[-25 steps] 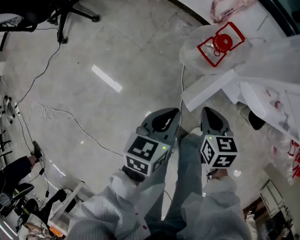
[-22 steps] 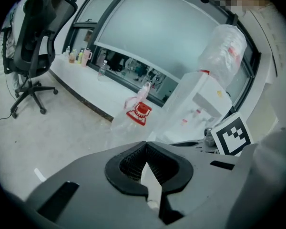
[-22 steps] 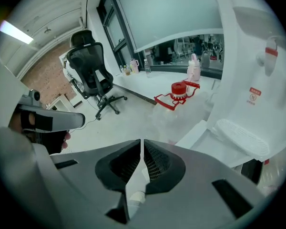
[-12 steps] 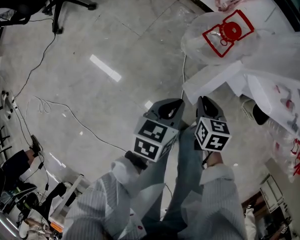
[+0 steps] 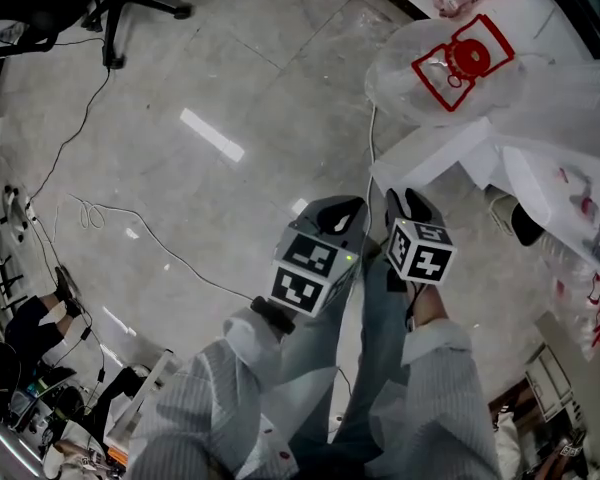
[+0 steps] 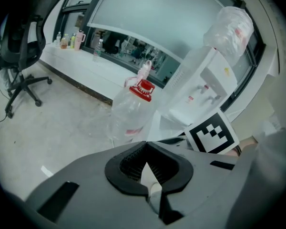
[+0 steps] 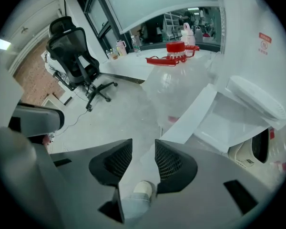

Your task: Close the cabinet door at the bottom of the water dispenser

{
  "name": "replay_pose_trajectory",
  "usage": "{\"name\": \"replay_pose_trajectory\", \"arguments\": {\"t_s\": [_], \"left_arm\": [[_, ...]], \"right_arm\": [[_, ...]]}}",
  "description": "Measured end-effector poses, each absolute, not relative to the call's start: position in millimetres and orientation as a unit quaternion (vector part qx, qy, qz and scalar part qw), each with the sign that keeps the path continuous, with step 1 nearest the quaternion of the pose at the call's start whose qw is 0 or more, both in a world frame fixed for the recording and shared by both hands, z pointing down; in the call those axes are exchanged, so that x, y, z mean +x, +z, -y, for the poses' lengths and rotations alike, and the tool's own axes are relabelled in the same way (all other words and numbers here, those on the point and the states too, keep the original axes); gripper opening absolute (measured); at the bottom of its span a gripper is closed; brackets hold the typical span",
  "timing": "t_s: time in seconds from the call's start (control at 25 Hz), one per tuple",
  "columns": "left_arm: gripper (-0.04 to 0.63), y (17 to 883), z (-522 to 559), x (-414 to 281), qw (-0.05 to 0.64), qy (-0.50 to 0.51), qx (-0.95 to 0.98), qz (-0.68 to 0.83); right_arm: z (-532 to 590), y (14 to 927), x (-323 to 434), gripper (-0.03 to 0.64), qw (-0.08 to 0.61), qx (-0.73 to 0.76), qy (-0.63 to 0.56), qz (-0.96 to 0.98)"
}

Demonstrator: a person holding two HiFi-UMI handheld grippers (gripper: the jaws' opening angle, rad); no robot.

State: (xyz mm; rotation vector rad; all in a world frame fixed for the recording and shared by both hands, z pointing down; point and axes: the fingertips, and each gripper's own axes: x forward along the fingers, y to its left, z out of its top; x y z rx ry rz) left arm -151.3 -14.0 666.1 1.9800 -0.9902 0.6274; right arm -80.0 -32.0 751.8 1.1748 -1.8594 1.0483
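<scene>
The water dispenser (image 6: 200, 87), wrapped in clear plastic, stands at the right of the head view. Its white bottom cabinet door (image 5: 430, 158) hangs open over the floor, and the right gripper view shows this door (image 7: 193, 113) with the white cabinet inside (image 7: 233, 123). My left gripper (image 5: 342, 211) hovers just short of the door's edge, its jaws (image 6: 145, 146) shut with nothing in them. My right gripper (image 5: 408, 200) sits beside it, close to the door. Its jaws (image 7: 144, 149) have just been opening and stand apart with only floor between them.
A clear water bottle (image 5: 450, 68) with a red cap stands on the floor past the door. An office chair (image 5: 120, 8) stands at the far left. Cables (image 5: 110, 228) trail over the grey floor. My legs (image 5: 370, 338) are under the grippers, a shoe (image 7: 143, 190) below the right jaws.
Both grippers have moved up the head view toward the open door's edge, the right one closest to it.
</scene>
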Motion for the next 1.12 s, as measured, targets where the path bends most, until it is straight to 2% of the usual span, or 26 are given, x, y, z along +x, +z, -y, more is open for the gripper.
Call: {"name": "replay_pose_trajectory", "arguments": {"t_s": [0.32,0.68,1.12], "left_arm": [[0.011,674.0,1.4,-165.3,0.42,0.252,0.779,0.392],[0.009,679.2,-4.4,-195.2,0.419,0.259,0.774,0.397],[0.011,674.5,0.8,-198.9,0.408,0.267,0.781,0.39]], "right_arm": [[30.1,781.7,-86.2,0.176,0.42,0.459,0.36,0.696],[27.6,792.7,-82.3,0.176,0.495,0.485,0.25,0.676],[15.8,792.8,-66.5,0.194,0.485,0.523,0.261,0.651]]}}
